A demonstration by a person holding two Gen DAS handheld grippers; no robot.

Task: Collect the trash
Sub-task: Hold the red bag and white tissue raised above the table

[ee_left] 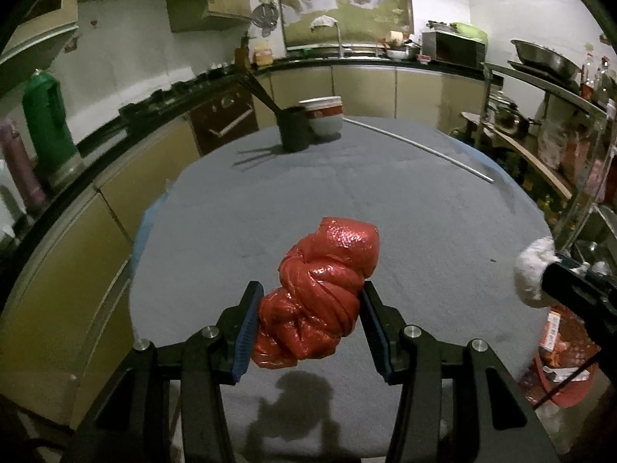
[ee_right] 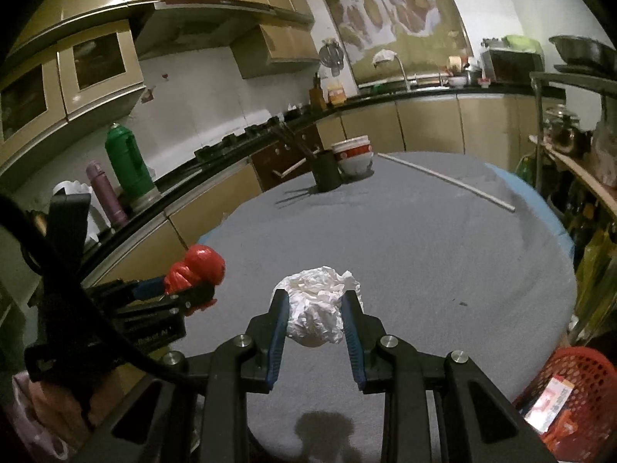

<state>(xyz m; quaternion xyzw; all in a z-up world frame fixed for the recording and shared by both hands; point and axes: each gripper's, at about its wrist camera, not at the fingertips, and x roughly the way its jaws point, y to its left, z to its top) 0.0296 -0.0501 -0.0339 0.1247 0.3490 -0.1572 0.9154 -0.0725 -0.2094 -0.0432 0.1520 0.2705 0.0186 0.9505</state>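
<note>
My left gripper is shut on a twisted red plastic bag and holds it above the grey round table; its shadow falls on the cloth below. My right gripper is shut on a crumpled white paper ball, also held above the table. The right gripper with its white paper shows at the right edge of the left wrist view. The left gripper with the red bag shows at the left of the right wrist view.
A red mesh basket with packaging in it stands low at the right, beside the table; it also shows in the left wrist view. At the table's far side stand a black holder with chopsticks, stacked bowls and a long white rod. Counters lie left, shelves right.
</note>
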